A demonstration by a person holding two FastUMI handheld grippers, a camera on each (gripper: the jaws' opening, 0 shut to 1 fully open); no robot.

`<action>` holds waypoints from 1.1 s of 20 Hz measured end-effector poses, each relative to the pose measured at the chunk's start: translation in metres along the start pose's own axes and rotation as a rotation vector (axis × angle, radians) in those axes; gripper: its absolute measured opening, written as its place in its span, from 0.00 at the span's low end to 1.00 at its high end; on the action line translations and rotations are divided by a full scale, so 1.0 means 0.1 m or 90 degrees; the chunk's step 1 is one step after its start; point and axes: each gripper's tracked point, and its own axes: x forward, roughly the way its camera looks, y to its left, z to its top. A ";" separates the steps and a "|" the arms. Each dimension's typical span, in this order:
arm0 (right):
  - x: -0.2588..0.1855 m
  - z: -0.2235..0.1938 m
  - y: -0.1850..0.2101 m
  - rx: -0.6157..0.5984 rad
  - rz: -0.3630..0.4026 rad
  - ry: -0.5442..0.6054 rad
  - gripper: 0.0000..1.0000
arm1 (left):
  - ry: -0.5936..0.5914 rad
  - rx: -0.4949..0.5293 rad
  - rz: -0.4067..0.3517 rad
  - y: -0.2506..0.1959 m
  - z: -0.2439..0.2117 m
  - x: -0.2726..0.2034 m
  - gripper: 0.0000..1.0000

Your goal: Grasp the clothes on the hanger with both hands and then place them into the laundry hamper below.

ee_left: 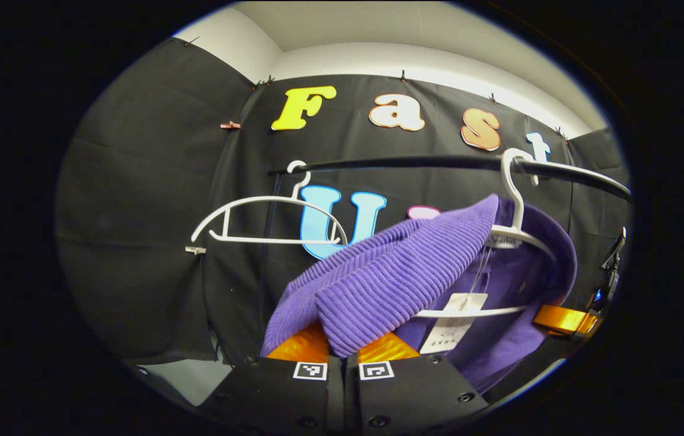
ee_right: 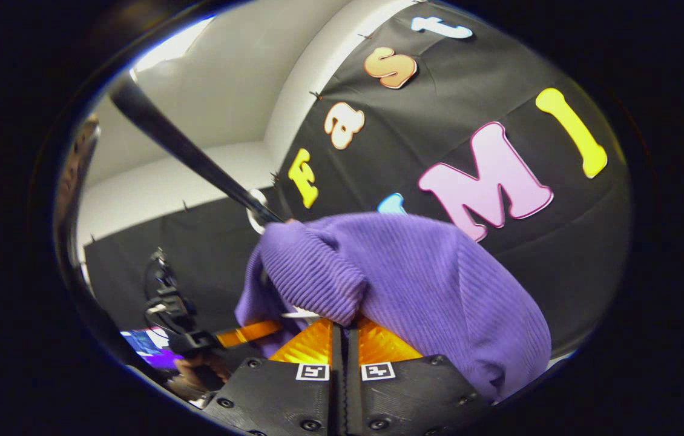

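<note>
We have both grippers, left (ee_left: 342, 357) and right (ee_right: 342, 342), clamped on the purple sweater (ee_left: 390, 272) ahead, ready to pull it off its hanger (ee_left: 514, 233)

Purple ribbed knit garment (ee_left: 390, 272), bunched and folded over on itself. Still on a white hanger (ee_left: 514, 233) hooked over the dark rail (ee_left: 414, 162); white tag (ee_left: 454, 324) dangling by a string near the hanger's lower bar. In the right gripper view, same purple knit (ee_right: 414, 284) heaped in a thick fold, probably a sweater, though shape hard to judge.
</note>
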 end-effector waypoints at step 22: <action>0.65 0.52 0.58 0.117 0.119 -0.106 0.05 | -0.041 0.059 0.114 1.19 0.27 0.60 0.05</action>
